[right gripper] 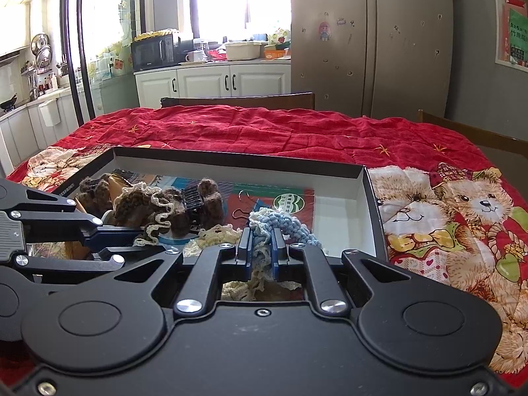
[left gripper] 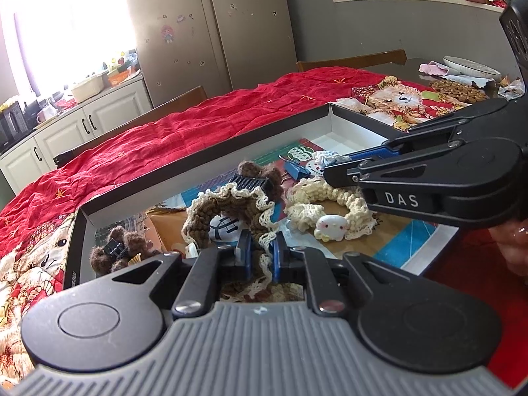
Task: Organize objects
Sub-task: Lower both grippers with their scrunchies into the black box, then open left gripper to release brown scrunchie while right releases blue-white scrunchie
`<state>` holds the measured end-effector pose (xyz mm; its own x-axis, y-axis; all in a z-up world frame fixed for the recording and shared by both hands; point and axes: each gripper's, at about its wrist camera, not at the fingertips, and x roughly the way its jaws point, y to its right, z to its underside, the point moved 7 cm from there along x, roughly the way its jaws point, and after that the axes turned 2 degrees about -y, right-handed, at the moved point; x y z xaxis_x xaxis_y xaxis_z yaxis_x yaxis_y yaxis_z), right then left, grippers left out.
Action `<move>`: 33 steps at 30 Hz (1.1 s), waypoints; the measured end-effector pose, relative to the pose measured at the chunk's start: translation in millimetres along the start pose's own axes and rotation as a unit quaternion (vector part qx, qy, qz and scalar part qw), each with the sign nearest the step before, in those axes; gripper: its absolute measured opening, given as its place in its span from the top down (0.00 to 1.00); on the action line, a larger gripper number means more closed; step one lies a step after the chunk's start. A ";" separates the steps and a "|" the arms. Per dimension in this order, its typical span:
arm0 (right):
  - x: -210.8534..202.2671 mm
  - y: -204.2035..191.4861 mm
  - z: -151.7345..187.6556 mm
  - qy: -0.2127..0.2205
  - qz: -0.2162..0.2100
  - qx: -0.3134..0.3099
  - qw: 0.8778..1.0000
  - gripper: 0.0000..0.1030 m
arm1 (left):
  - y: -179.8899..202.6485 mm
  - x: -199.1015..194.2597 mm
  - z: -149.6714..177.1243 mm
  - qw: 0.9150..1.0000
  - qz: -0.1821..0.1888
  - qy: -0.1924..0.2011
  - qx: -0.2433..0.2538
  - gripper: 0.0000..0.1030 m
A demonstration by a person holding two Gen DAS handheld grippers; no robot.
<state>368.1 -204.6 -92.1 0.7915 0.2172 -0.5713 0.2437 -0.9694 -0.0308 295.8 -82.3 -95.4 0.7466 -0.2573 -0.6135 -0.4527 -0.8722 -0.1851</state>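
Your left claw (left gripper: 260, 257) pinches one brown crocheted scrunchie (left gripper: 231, 208) with a cream ruffled edge, your right claw (right gripper: 261, 250) clamps one blue-and-cream knitted scrunchie (right gripper: 274, 221), both inside the shallow cardboard tray (right gripper: 369, 204), with one cream scrunchie (left gripper: 330, 204) just beyond the left claw.

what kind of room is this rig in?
Most likely a home kitchen-dining area. A fridge dotted with magnets stands beside white cabinets with a microwave on the counter, and the work happens on a table under a red teddy-bear cloth.
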 end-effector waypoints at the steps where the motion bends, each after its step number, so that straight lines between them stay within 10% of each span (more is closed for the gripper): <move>1: 0.2 0.1 0.1 0.000 0.000 0.000 1.000 0.90 | 0.1 0.1 0.0 1.000 -0.001 0.000 0.001 0.85; 33: 2.6 -0.1 1.6 -0.007 -0.011 0.013 1.000 0.77 | -0.5 -5.2 -2.8 1.000 -0.003 0.009 0.000 0.57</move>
<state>369.2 -204.1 -95.0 0.7779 0.2374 -0.5818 0.2466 -0.9670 -0.0648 293.5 -81.7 -90.0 0.7583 -0.2590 -0.5983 -0.4475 -0.8741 -0.1887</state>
